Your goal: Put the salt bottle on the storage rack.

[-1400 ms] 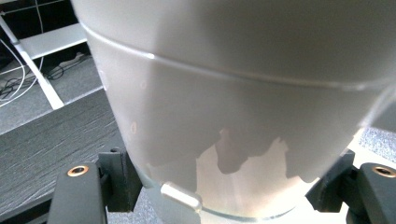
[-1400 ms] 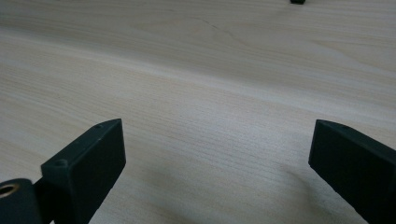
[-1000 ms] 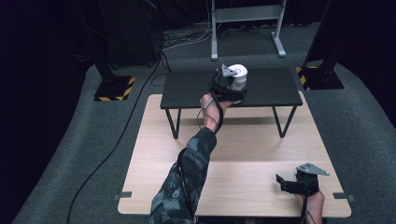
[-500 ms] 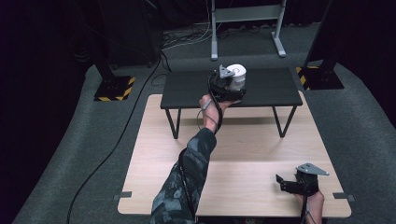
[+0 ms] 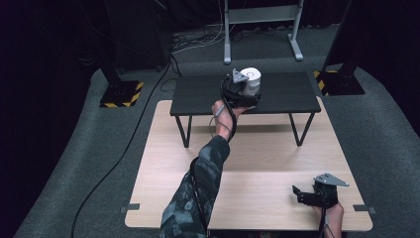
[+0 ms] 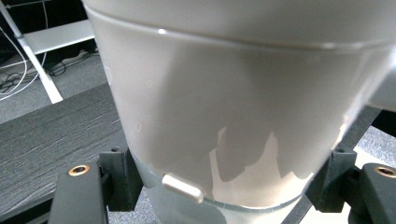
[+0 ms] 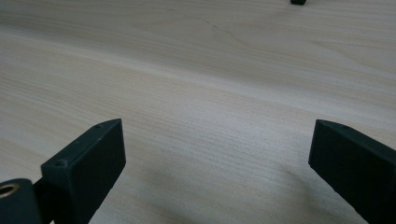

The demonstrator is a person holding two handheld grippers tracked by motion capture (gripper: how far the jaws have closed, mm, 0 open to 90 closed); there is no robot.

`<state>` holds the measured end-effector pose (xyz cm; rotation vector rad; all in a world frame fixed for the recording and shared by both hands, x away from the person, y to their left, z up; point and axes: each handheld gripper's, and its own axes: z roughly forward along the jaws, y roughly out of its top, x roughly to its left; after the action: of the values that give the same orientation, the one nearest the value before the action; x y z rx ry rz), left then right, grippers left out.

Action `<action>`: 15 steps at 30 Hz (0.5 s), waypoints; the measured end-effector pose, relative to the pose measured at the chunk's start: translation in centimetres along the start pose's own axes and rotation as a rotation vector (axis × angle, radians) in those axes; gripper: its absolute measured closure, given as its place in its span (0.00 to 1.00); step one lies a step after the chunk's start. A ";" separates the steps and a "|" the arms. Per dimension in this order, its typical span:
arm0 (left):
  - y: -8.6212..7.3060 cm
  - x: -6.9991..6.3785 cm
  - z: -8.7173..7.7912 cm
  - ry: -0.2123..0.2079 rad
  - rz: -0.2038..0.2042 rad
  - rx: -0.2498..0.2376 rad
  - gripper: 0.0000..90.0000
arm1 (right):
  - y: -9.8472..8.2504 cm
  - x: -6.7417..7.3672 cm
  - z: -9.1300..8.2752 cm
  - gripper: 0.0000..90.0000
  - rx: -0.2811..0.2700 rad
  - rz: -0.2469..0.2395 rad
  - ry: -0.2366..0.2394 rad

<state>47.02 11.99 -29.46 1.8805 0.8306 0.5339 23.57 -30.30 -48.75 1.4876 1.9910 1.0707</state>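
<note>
Camouflage sleeve (image 5: 198, 198) is seen in the high view, reaching forward to the small black table (image 5: 287, 94), where the left gripper (image 5: 243, 90) is clamped around a white container (image 5: 251, 79) standing on the tabletop. The right gripper (image 5: 307, 194) is held low near the right front corner of the light wooden table (image 5: 257, 158).

In the left gripper view, the white container (image 6: 224, 102) is gripped at its sides by both jaws.

In the right gripper view, the jaws are spread wide over bare wood (image 7: 201, 84).
</note>
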 end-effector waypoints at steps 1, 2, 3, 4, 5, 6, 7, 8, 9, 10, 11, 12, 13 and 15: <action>0.0 0.0 0.0 0.001 -0.001 0.000 0.30 | 0.0 0.0 0.0 0.03 0.000 -0.001 0.000; 0.0 -0.1 0.0 0.004 -0.002 0.001 0.30 | 0.0 0.0 0.0 0.03 0.001 0.001 0.000; 0.0 -0.2 0.0 0.009 -0.002 0.003 0.29 | 0.0 0.0 0.0 0.03 0.002 0.001 0.001; -0.1 -0.3 0.0 0.016 -0.003 0.000 0.25 | 0.0 0.0 0.0 0.03 0.000 -0.001 0.000; -0.6 -0.4 -0.2 0.027 -0.016 -0.022 0.16 | 0.1 0.0 0.0 0.03 0.003 -0.002 0.001; -0.6 -0.4 -0.2 0.027 -0.016 -0.022 0.06 | 0.1 0.0 0.0 0.03 0.003 -0.002 0.001; -0.6 -0.4 -0.3 0.033 -0.015 -0.021 0.06 | 0.0 0.0 0.0 0.03 0.001 -0.001 0.001; -0.7 -0.5 -0.4 0.039 -0.013 -0.021 0.04 | 0.0 0.0 0.0 0.03 0.000 -0.002 0.001; -0.8 -0.6 -0.8 0.050 -0.004 -0.021 0.01 | 0.0 0.0 0.0 0.03 0.000 -0.001 0.002; -0.8 -0.6 -0.8 0.050 -0.004 -0.021 0.00 | 0.0 0.0 0.0 0.03 0.000 -0.001 0.002; -0.9 -0.7 -1.1 0.053 0.005 -0.028 0.00 | 0.0 0.0 0.0 0.03 0.000 -0.001 0.002; -1.0 -0.7 -1.4 0.053 0.009 -0.031 0.00 | 0.0 0.0 0.0 0.03 0.000 -0.001 0.001; -1.3 -0.6 -2.3 0.052 0.011 -0.039 0.00 | 0.0 0.0 0.0 0.03 0.000 0.001 0.002; -1.5 -0.8 -3.0 0.064 0.027 -0.041 0.00 | 0.0 0.0 0.0 0.03 -0.002 0.000 0.000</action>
<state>43.98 13.60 -29.58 1.8474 0.8310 0.6255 23.53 -30.32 -48.75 1.4870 1.9896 1.0725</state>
